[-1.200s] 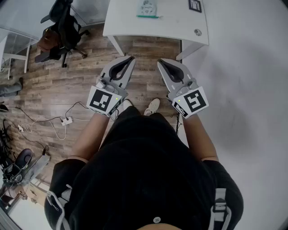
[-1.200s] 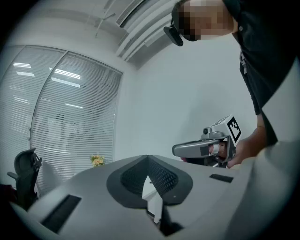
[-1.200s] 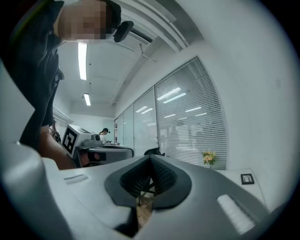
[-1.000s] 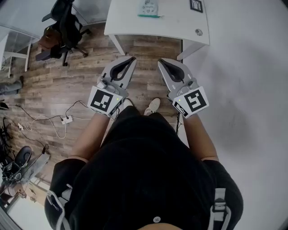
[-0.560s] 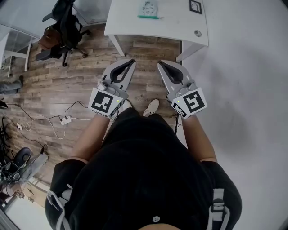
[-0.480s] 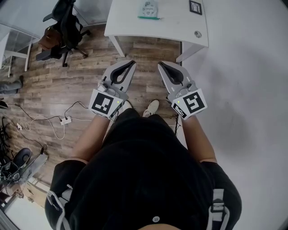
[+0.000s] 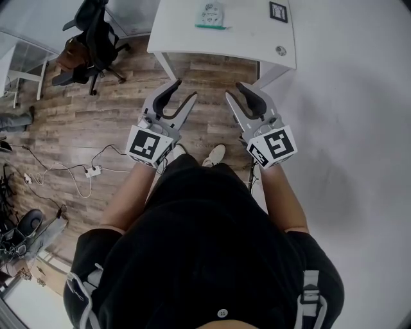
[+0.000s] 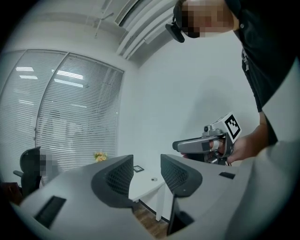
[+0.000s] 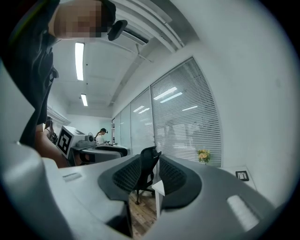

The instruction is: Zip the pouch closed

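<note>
Distant pouch, details indistinct, on table cut off above.

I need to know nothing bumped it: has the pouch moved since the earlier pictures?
No. The pouch lies at the same spot on the table, left of the black square.

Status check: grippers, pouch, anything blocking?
Left gripper and right gripper empty, jaws just opened, short of the table. Pouch on the table's far side, untouched, zipper too small to read. Path to it clear.

No readable text, no legible labels
</note>
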`<state>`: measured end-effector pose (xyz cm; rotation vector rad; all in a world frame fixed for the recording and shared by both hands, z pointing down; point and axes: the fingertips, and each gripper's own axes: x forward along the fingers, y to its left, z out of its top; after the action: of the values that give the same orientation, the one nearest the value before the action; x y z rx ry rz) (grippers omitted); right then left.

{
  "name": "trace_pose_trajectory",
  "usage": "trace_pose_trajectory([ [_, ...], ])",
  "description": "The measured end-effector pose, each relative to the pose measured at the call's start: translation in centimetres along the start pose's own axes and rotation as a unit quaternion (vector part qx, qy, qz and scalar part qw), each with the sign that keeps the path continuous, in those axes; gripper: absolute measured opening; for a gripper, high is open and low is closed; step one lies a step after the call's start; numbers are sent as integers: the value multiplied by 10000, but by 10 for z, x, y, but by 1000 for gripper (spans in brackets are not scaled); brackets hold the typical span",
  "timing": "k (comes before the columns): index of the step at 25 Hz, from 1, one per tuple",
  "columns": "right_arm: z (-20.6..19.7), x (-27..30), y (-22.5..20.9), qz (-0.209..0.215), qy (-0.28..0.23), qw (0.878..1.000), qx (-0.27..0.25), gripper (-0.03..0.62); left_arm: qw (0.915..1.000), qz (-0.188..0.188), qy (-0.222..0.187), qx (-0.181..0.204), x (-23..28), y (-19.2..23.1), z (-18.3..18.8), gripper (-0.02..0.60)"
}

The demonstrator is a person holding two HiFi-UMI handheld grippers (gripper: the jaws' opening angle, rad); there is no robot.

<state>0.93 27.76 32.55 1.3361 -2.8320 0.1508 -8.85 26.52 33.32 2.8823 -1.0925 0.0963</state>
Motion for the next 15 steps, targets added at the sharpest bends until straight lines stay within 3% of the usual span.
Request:
trace_pose_trajectory([
  [6,-3,-9,-16,152,-24,9999,65,174,9999,90,28,120,18,-12,1,201],
  [15,-6,-21,-39,344,53,9994,45,256,9994,264,106,183,39,-28,-1,295],
])
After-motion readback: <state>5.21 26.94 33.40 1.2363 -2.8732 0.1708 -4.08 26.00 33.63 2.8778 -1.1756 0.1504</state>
